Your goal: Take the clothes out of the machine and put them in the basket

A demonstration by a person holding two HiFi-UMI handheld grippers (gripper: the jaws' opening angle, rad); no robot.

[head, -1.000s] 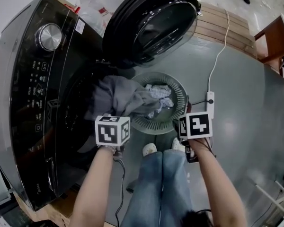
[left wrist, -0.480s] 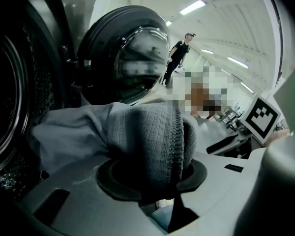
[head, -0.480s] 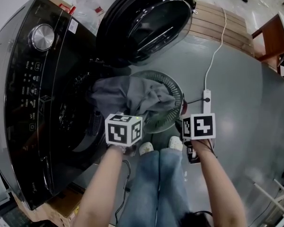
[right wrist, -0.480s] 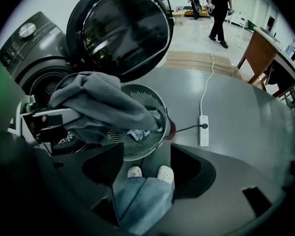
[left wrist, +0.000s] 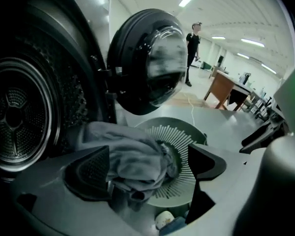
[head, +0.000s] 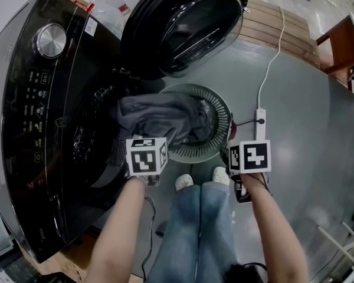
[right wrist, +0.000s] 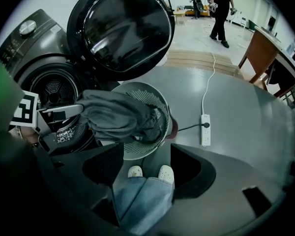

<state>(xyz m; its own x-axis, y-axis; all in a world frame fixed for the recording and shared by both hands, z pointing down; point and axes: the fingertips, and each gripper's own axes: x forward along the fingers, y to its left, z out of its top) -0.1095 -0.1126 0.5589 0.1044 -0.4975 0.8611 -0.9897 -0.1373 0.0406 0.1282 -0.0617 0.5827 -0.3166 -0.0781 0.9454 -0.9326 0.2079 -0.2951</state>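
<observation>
A grey garment point(head: 159, 118) lies draped from the mouth of the black washing machine point(head: 41, 128) over the rim of the round green slatted basket point(head: 224, 114). In the left gripper view my left gripper point(left wrist: 147, 163) has just been opening. Its jaws stand wide apart, with the garment point(left wrist: 132, 151) loose between them above the basket point(left wrist: 179, 136). Its marker cube point(head: 146, 156) sits by the basket's near-left rim. My right gripper point(right wrist: 147, 159) hangs open and empty over the person's shoes, right of the basket point(right wrist: 152, 95). Its cube point(head: 249, 157) shows in the head view.
The machine's round door point(head: 186, 25) stands open behind the basket. The dark drum point(left wrist: 14, 112) gapes at left. A white power strip point(head: 261, 122) and its cable lie on the grey floor at right. The person's jeans point(head: 203, 229) are below, a brown table point(head: 345, 46) far right.
The grey garment has moved from the machine's mouth across the basket and now covers the white cloth inside. The left gripper's cube swung right toward the basket, then back left a little.
</observation>
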